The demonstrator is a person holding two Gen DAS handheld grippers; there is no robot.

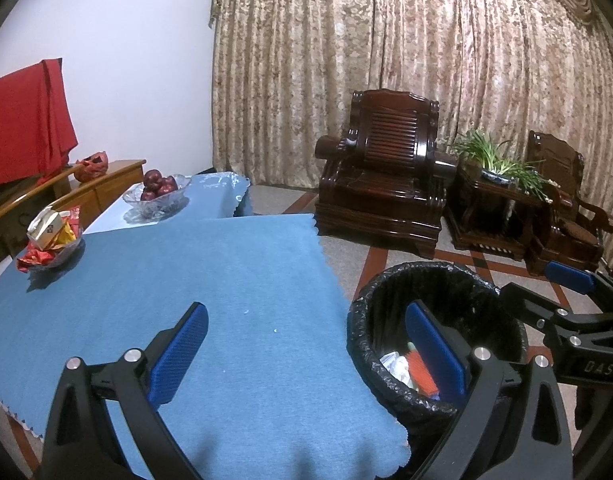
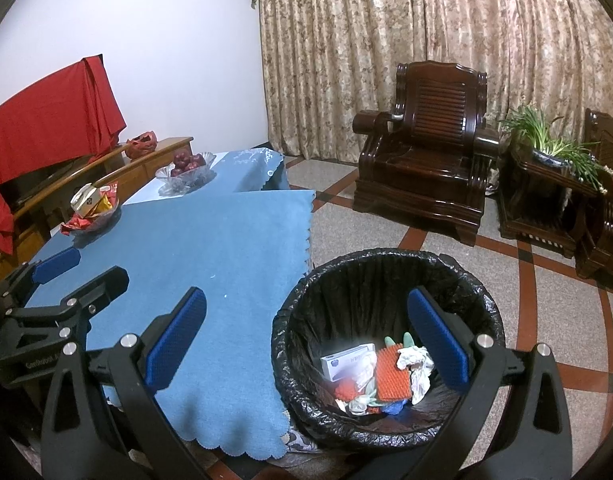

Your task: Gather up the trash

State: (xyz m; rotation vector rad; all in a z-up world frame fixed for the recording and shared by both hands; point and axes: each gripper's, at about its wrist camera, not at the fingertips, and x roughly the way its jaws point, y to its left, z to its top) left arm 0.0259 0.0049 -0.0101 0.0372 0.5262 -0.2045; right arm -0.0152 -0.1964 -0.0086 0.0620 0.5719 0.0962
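A bin with a black liner [image 2: 370, 258] stands on the floor at the table's right edge. Inside lie a white box [image 2: 348, 362], an orange spiky piece [image 2: 392, 372] and a crumpled tissue [image 2: 416, 364]. My right gripper [image 2: 308, 340] hangs open and empty above the bin's left rim. The left gripper [image 1: 306, 356] is open too, empty, straddling the blue tablecloth [image 1: 226, 280] and the bin [image 1: 358, 320]. Each gripper shows in the other's view: right gripper [image 1: 546, 286], left gripper [image 2: 80, 274]. A dish of wrappers and a small carton [image 1: 52, 240] sits far left on the table.
A glass bowl of red fruit [image 1: 156, 192] stands at the table's far end. Dark wooden armchairs [image 2: 422, 148] and a side table with a plant [image 2: 554, 152] line the curtain. A wooden cabinet with red cloth [image 2: 46, 120] is on the left.
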